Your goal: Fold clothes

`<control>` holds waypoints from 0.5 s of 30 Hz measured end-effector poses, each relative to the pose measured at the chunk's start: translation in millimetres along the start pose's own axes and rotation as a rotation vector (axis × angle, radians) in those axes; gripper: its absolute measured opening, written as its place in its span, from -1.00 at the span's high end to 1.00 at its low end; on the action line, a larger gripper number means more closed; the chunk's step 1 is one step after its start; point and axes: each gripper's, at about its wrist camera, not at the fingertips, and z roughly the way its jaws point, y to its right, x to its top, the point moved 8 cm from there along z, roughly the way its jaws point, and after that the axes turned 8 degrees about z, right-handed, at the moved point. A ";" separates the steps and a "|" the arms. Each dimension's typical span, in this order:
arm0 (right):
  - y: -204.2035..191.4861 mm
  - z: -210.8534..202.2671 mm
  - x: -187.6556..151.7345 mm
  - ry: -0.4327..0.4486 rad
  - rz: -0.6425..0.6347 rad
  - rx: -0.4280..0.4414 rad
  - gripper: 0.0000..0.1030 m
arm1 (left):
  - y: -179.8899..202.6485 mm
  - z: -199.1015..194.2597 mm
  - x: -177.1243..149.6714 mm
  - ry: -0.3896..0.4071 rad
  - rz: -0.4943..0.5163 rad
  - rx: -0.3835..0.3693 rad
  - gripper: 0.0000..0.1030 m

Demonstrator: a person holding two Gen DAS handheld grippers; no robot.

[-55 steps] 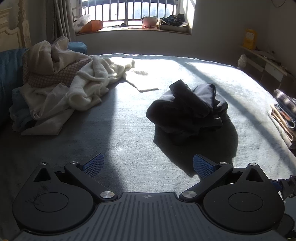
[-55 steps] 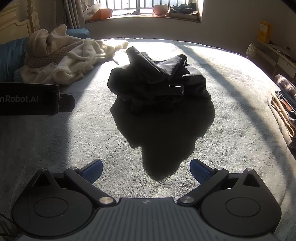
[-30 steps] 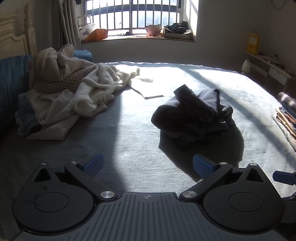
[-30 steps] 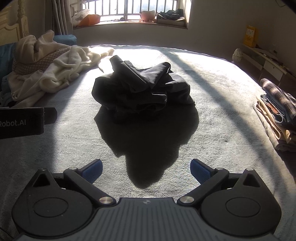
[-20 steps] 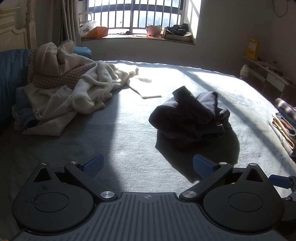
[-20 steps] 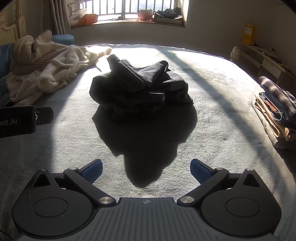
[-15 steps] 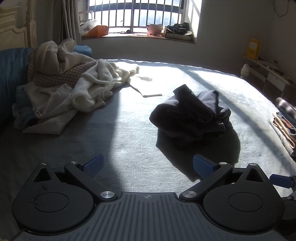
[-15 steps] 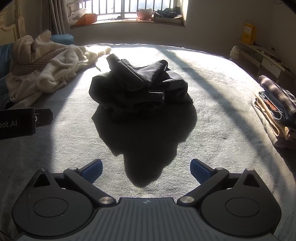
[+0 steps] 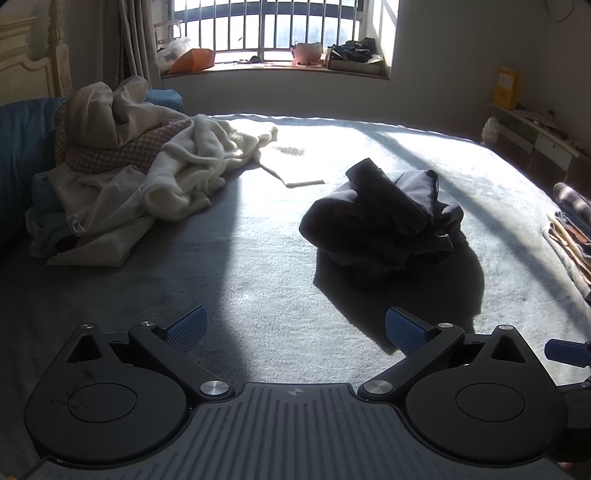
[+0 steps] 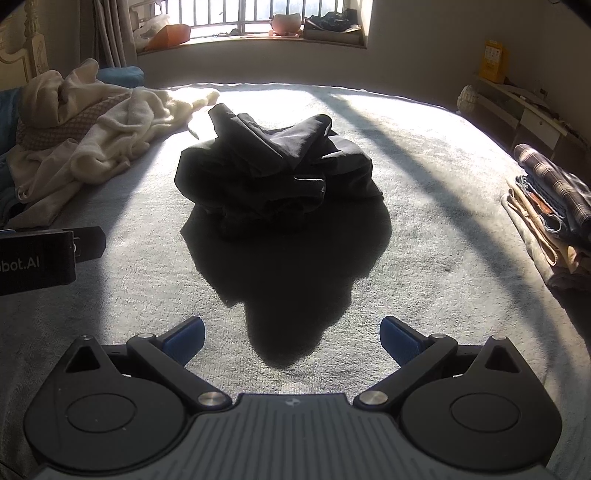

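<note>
**Both grippers spread and empty above the bed, dark garment ahead**

Nearest, the left gripper (image 9: 295, 328) and the right gripper (image 10: 291, 336) each have their blue-padded fingers spread wide, with nothing between them. They hover over the grey bedspread (image 10: 424, 258), apart from any cloth. In the right wrist view the left gripper's black body shows at the left edge.

Farther on, a crumpled dark garment (image 10: 273, 173) lies in a heap near the middle of the bed, casting a long shadow toward the grippers; it may be trousers, but backlight hides the detail. To the right edge sits a stack of folded clothes (image 10: 550, 210), a plaid piece on top. To the left, a loose pile of cream laundry (image 9: 140, 177) rests against a blue pillow (image 9: 22, 155). Beyond stands a barred window (image 9: 273, 26) with a cluttered sill.
</note>
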 end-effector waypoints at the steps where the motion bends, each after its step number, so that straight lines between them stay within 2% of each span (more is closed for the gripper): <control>1: 0.1 0.1 -0.3 -0.003 0.000 0.000 -1.00 | 0.0 0.1 -0.1 -0.001 0.001 0.000 -1.00; 15: 0.9 -0.5 -1.8 -0.010 0.007 -0.001 -1.00 | 0.2 1.0 -1.4 -0.010 0.013 0.008 -1.00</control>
